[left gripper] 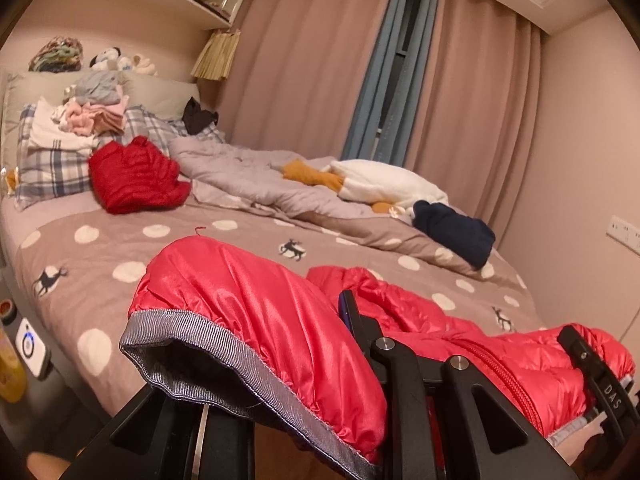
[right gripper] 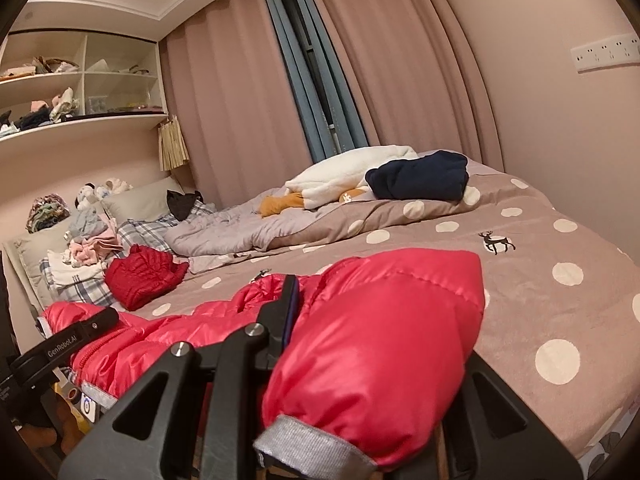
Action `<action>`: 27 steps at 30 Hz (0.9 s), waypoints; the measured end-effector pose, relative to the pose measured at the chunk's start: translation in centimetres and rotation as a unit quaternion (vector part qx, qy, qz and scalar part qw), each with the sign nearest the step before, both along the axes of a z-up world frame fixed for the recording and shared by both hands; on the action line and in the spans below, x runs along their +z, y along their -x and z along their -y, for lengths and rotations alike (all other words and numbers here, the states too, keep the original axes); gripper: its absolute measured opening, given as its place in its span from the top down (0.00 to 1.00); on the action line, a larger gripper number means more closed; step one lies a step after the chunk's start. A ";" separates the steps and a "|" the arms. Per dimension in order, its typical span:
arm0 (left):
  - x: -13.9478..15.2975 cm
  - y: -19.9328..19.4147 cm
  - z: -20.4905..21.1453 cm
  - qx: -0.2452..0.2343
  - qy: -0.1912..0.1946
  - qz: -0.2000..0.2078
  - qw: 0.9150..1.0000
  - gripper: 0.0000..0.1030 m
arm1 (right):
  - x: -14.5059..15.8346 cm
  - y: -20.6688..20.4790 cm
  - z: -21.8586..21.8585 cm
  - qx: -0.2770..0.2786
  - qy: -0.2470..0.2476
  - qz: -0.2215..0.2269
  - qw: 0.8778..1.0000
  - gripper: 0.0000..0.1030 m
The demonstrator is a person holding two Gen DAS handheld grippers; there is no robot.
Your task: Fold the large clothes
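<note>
Red puffer jacket (left gripper: 256,300) lies at the bed's near edge, one grey-trimmed cuff pinched by the left gripper (left gripper: 280,364), the other cuff pinched by the right gripper (right gripper: 360,344). Beyond, on the polka-dot duvet (right gripper: 520,300): one folded red garment (left gripper: 136,176), one navy garment (left gripper: 452,232), one white plush (left gripper: 384,184).

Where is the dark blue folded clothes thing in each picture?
Left wrist view: the navy garment lies right of centre, on the bed's far side, beside the white plush.
Right wrist view: the navy garment lies upper centre-right, by the same plush.
Shared landmark: the blue curtain gap.
</note>
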State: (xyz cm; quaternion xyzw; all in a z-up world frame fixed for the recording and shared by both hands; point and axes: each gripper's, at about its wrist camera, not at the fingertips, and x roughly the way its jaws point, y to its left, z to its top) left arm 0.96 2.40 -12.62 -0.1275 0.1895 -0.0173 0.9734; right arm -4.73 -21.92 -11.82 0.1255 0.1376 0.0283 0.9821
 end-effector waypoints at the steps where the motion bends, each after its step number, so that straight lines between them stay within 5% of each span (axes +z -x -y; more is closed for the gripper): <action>1: 0.1 -0.1 0.2 -0.001 -0.004 0.003 1.000 0.79 | 0.0 -0.1 0.0 -0.001 0.001 0.001 1.000 0.78; 12: 0.5 -3.6 1.5 -0.028 -0.048 0.018 0.998 0.79 | -0.4 -2.4 0.2 -0.023 0.002 -0.008 1.000 0.78; 27: 0.2 -7.8 1.8 -0.061 -0.045 0.014 0.997 0.79 | -0.9 -5.6 0.3 -0.048 0.005 -0.021 0.999 0.78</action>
